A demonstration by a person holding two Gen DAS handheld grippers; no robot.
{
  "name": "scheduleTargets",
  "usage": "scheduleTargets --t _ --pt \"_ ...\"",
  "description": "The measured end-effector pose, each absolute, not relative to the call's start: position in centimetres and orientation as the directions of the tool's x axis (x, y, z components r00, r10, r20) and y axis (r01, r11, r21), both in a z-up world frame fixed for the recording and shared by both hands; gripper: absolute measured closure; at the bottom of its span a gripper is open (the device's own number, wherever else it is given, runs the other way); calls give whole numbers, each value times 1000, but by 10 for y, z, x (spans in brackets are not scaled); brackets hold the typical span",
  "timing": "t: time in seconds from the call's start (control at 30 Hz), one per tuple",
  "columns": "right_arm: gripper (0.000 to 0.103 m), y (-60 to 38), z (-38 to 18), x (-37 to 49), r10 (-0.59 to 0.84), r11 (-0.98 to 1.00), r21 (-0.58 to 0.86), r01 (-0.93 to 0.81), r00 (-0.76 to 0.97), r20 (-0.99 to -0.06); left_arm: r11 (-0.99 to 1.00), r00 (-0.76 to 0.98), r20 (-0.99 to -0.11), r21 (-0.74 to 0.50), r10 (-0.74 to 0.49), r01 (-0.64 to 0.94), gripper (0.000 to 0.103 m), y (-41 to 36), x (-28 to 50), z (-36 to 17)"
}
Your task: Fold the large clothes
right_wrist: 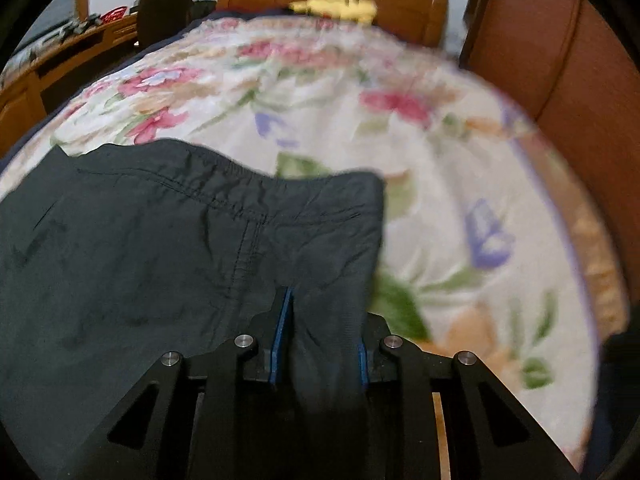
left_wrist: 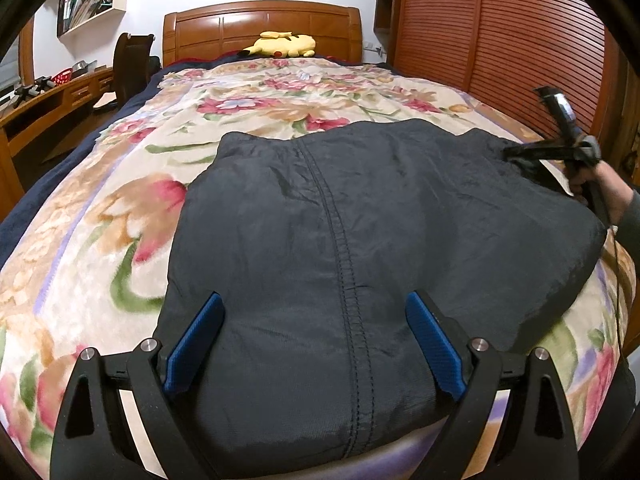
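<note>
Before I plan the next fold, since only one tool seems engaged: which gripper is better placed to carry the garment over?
Right. The right gripper is shut on a bunch of the dark garment; the left gripper is open above it.

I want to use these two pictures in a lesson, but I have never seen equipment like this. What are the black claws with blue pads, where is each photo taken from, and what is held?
A person holds a two-finger gripper in each hand; a camera on each looks along its fingers. In the left view, the left gripper is open over a dark garment spread on a floral blanket. In the blurred right view, the right gripper pinches a fold of the garment. A yellow plush toy lies by the headboard.
</note>
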State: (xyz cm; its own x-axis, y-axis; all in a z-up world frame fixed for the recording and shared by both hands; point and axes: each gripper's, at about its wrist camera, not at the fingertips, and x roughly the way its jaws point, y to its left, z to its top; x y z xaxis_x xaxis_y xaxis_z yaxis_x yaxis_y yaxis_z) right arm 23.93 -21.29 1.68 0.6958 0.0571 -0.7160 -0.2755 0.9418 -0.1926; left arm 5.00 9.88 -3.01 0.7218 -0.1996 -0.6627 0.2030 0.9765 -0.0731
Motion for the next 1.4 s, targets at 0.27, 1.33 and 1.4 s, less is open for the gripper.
scheduleTargets --t 0.27,1.33,1.4 --pt "39 -219 43 143 124 928 -207 -309 783 -610 976 729 -653 -80 -206 203 9 100 48 -33" --pt "35 -231 11 28 170 955 -90 -284 767 -619 967 798 -556 -49 -234 250 9 63 -12 23" --pt "35 -240 14 30 149 968 -71 -242 777 -612 966 802 -548 -47 -238 254 9 51 -18 25"
